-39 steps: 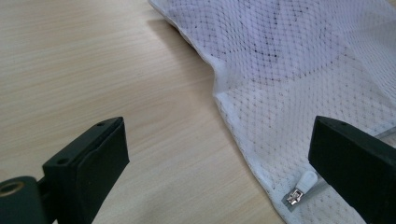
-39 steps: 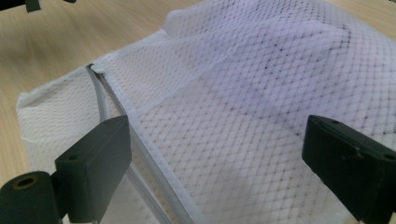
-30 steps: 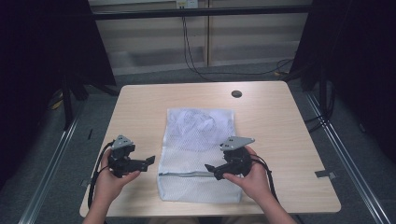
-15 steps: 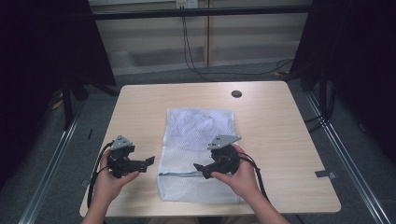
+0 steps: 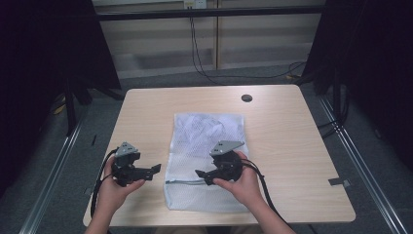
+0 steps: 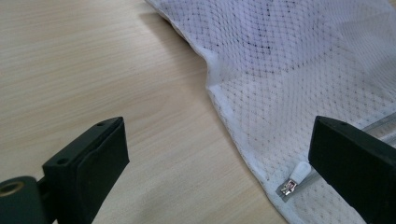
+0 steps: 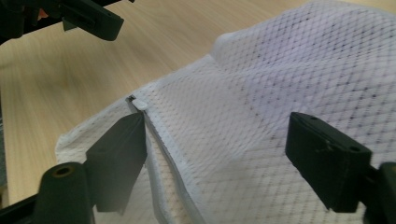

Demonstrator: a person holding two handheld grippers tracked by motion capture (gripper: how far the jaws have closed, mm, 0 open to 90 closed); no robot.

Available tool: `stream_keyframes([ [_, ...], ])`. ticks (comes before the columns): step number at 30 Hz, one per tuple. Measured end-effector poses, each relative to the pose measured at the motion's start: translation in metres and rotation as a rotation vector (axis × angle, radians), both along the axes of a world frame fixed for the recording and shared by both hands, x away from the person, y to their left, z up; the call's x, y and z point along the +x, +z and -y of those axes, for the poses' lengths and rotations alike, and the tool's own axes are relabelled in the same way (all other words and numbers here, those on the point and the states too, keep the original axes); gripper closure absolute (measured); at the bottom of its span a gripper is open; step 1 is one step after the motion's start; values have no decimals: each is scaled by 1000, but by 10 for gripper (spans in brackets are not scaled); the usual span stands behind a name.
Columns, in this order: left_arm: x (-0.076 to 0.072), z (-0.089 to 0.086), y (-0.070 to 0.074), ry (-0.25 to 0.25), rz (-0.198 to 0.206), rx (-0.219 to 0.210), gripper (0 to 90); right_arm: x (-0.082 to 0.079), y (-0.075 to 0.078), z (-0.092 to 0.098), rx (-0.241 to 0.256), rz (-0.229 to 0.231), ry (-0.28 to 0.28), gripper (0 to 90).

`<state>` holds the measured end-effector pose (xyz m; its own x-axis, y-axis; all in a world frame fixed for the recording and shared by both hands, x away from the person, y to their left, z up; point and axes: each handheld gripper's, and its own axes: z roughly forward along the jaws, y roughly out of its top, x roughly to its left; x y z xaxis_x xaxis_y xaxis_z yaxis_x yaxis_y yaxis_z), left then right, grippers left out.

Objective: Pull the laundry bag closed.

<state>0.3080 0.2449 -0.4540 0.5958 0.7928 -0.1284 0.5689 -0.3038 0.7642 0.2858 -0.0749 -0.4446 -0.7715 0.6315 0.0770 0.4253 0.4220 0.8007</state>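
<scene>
A white mesh laundry bag (image 5: 207,141) lies flat in the middle of the wooden table (image 5: 292,146). A zipper (image 5: 187,182) runs across its near end. My left gripper (image 5: 152,170) rests on the table just left of the bag, open, its jaws pointing at the bag's edge. In the left gripper view the open left gripper (image 6: 219,158) frames the bag's hem, with the zipper pull (image 6: 294,179) beside its right jaw. My right gripper (image 5: 200,175) hovers over the bag above the zipper. The right gripper (image 7: 219,154) is open, its left jaw just short of the zipper pull (image 7: 138,103).
A round cable hole (image 5: 247,98) sits at the table's far side. Bare wood surrounds the bag on the left, right and far sides. The left gripper (image 7: 88,16) appears at the top left of the right gripper view. Cables hang behind the table.
My right gripper has slid left across the bag along the zipper, toward its pull end. The left gripper has stayed where it was.
</scene>
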Motion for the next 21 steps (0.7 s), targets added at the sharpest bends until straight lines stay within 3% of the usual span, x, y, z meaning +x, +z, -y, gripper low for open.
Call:
stream_keyframes([
  [6, 0, -1, 0, -5, -4, 1, 47, 2, -2, -8, 17, -19, 22, 268],
  [21, -2, -4, -2, -1, -12, -6, 47, 8, -9, -25, 89, -98, 4, 347],
])
